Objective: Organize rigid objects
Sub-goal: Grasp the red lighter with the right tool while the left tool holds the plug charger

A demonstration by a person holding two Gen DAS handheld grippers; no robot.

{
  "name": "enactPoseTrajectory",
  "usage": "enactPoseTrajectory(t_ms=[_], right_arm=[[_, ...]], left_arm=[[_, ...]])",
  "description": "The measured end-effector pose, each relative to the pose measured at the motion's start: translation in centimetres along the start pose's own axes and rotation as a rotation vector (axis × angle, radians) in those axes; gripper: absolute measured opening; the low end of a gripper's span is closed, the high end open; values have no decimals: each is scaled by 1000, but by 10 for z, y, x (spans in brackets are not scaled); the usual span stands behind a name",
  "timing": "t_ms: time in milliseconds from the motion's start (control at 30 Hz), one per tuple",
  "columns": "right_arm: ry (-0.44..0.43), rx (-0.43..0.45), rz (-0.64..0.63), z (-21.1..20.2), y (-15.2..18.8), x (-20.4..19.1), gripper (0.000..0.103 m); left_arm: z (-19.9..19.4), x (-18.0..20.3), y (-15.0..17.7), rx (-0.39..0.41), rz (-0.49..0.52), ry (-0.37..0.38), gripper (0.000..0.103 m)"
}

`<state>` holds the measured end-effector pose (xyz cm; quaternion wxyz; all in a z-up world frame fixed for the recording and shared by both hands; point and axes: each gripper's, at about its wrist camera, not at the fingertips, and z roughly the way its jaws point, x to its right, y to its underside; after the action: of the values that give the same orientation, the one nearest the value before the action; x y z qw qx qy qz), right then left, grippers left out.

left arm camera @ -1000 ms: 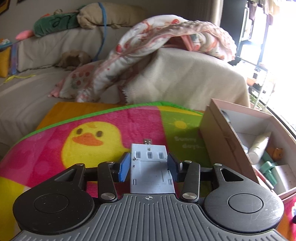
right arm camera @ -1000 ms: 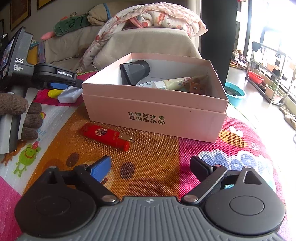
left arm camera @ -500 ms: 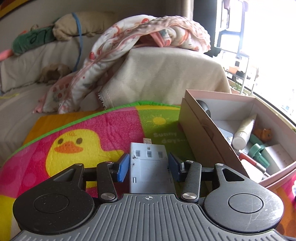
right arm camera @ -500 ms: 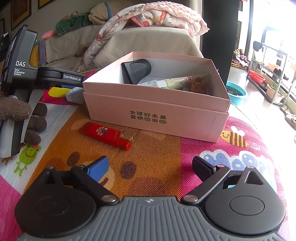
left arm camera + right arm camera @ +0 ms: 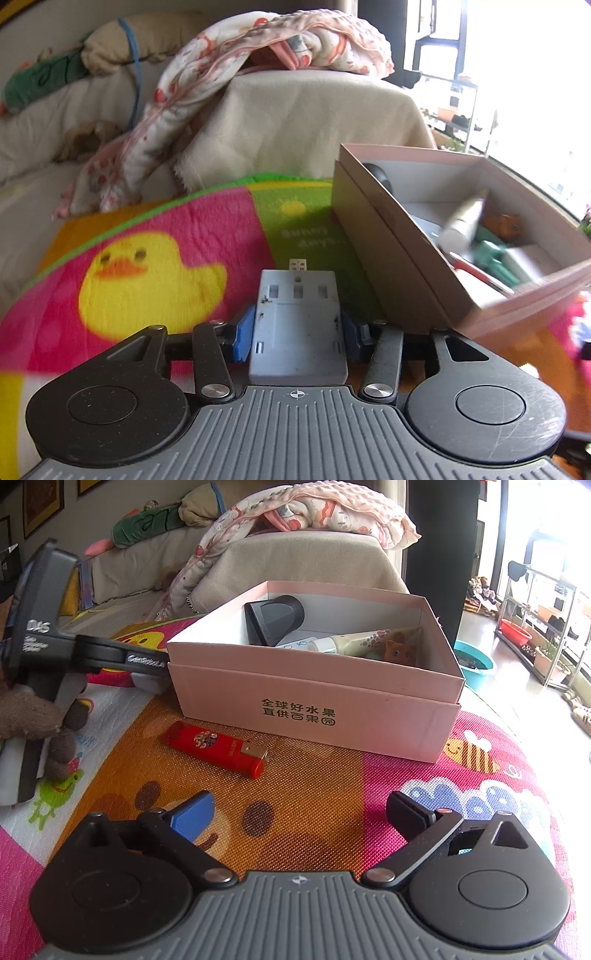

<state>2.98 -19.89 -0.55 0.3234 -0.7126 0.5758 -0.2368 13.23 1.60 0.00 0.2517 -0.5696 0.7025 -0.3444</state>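
My left gripper (image 5: 298,328) is shut on a light grey flat plastic device (image 5: 298,325) with a small metal plug at its tip, held above the mat just left of the pink cardboard box (image 5: 391,258). The box (image 5: 314,705) holds a dark grey nozzle (image 5: 275,618), a cream tube (image 5: 364,640), a small orange toy animal (image 5: 399,651) and several other items. My right gripper (image 5: 299,812) is open and empty above the mat, in front of the box. A red lighter (image 5: 218,747) lies on the mat between it and the box. The left gripper also shows in the right wrist view (image 5: 122,659).
A colourful play mat (image 5: 314,805) with a yellow duck print (image 5: 147,284) covers the surface. A beige sofa (image 5: 306,122) with a draped floral blanket (image 5: 266,48) stands behind. A rack (image 5: 535,627) and a teal basin (image 5: 476,662) are on the floor at right.
My left gripper has swung right with the grey device, closer to the box's left side. The right gripper has stayed open and nearly still.
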Motion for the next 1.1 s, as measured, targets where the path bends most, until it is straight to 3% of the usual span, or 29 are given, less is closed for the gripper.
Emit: enactPoseTrajectory(t_ms=[133, 333, 533, 733, 800, 900, 1100], right_arm=[[-13, -12, -5, 2, -1, 1, 103], [-29, -38, -30, 3, -4, 2, 103], [-16, -30, -28, 1, -2, 1, 103], [1, -47, -22, 2, -10, -1, 101], [48, -48, -24, 6, -14, 0, 100], [189, -4, -36, 4, -17, -6, 98], [34, -1, 94, -5, -25, -20, 98]], left_arm=[[-38, 5, 29, -11, -5, 43, 53], [-83, 16, 65, -30, -33, 36, 54], [-96, 25, 82, 4, 28, 26, 53], [-99, 16, 86, 29, -35, 61, 53], [-99, 14, 87, 34, -52, 70, 53], [-100, 12, 87, 39, -67, 77, 53], [-100, 12, 87, 41, -71, 78, 53]])
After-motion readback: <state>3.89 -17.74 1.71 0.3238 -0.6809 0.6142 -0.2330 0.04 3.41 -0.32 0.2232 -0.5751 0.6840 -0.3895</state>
